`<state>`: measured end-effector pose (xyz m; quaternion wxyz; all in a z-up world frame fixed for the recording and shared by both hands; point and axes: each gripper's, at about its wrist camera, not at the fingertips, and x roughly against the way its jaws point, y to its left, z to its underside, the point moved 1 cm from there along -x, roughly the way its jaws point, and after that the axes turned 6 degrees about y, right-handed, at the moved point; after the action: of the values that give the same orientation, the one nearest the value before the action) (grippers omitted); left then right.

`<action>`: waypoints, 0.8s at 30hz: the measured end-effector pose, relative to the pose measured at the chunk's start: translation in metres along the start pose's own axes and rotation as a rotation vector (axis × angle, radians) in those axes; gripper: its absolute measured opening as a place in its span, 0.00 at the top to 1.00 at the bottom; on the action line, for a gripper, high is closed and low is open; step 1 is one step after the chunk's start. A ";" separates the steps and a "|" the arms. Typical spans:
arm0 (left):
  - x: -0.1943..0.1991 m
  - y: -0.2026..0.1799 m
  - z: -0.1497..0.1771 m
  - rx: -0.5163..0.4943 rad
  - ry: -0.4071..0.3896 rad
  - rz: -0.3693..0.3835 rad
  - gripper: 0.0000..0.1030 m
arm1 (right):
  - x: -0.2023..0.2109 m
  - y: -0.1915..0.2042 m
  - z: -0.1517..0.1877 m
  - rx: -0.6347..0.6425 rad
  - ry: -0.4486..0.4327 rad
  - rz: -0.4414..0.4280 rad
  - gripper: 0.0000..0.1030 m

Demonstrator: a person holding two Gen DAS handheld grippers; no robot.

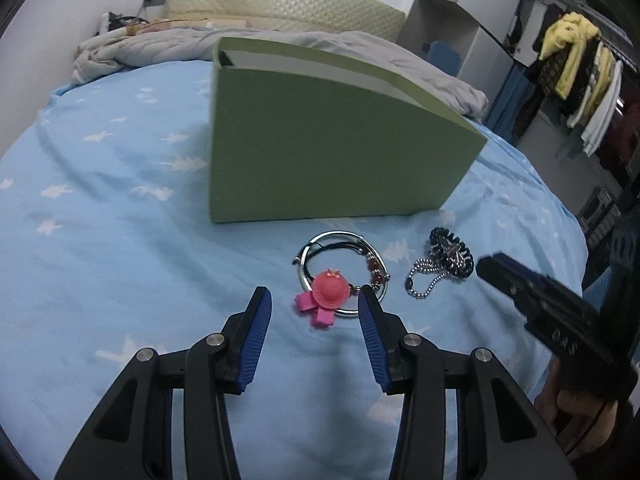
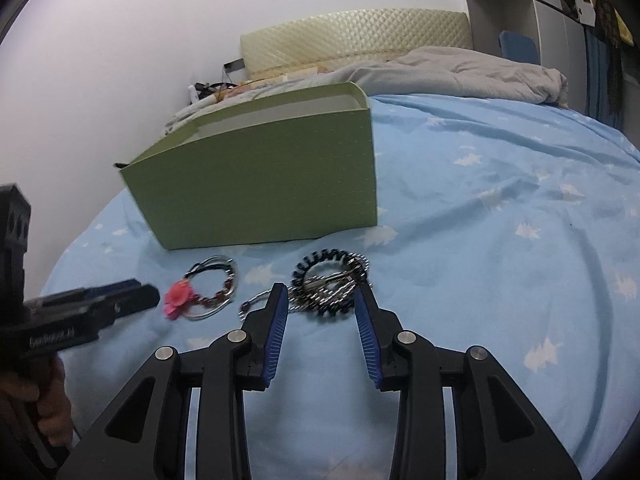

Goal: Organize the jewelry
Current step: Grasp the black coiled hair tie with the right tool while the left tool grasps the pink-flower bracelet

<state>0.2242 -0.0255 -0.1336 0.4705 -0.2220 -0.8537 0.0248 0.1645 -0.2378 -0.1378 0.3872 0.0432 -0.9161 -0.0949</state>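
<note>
A bed's blue star-print sheet (image 1: 120, 200) is shown, a clothes rack (image 1: 580, 64) beyond. Jewelry lies before a green box (image 1: 320, 152): pink-charm bracelets (image 1: 340, 272) ahead of the spread left gripper (image 1: 314, 300), a black beaded bracelet (image 2: 328, 280) ahead of the spread right gripper (image 2: 320, 294). Gripper lettering is unreadable.

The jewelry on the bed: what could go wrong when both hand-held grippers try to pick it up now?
1. The pink charm lies on tangled bangles; the open left hand-held gripper may lift the whole bundle.
2. The ball chain mixes with the black coil band; the open right hand-held gripper may snag both.
3. The soft sheet could get pinched.
</note>
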 end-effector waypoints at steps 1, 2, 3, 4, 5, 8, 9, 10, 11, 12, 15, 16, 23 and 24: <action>-0.003 -0.002 0.000 -0.012 0.003 0.003 0.57 | -0.003 -0.002 -0.001 -0.004 0.008 -0.003 0.68; -0.006 -0.004 0.000 -0.024 0.007 0.007 0.57 | -0.006 -0.004 -0.002 -0.005 0.018 0.002 0.68; -0.008 -0.007 0.000 -0.037 0.007 0.009 0.57 | -0.008 -0.005 -0.003 -0.002 0.020 0.007 0.68; -0.009 -0.008 0.000 -0.046 0.002 0.009 0.57 | -0.009 -0.006 -0.005 0.003 0.018 0.004 0.69; -0.010 -0.010 -0.001 -0.056 0.000 0.008 0.57 | -0.009 -0.006 -0.007 0.007 0.015 0.001 0.69; -0.018 -0.014 -0.003 -0.075 0.009 0.007 0.57 | -0.014 -0.005 -0.012 0.014 0.021 0.006 0.69; -0.020 -0.014 -0.003 -0.075 0.012 0.008 0.57 | -0.018 -0.006 -0.013 0.006 0.031 0.015 0.69; -0.023 -0.015 -0.003 -0.077 0.016 0.007 0.57 | -0.021 -0.008 -0.014 -0.006 0.042 0.017 0.69; -0.025 -0.016 -0.004 -0.081 0.017 0.006 0.57 | -0.025 -0.011 -0.014 -0.022 0.055 0.024 0.69; -0.027 -0.017 -0.003 -0.087 0.018 0.005 0.57 | -0.029 -0.015 -0.014 -0.040 0.068 0.038 0.69; -0.031 -0.018 -0.003 -0.095 0.029 -0.002 0.57 | -0.034 -0.019 -0.011 -0.066 0.106 0.008 0.70; -0.033 -0.019 -0.003 -0.098 0.032 -0.003 0.57 | -0.034 -0.020 -0.010 -0.069 0.115 -0.011 0.72; -0.035 -0.019 -0.004 -0.097 0.037 -0.007 0.66 | -0.031 -0.019 -0.006 -0.074 0.130 -0.012 0.90; -0.035 -0.020 -0.004 -0.096 0.037 -0.004 0.66 | -0.031 -0.018 -0.007 -0.075 0.130 -0.012 0.92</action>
<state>0.2363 -0.0578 -0.1540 0.4749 -0.2431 -0.8456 -0.0210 0.1907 -0.2522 -0.1585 0.4468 0.0402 -0.8845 -0.1283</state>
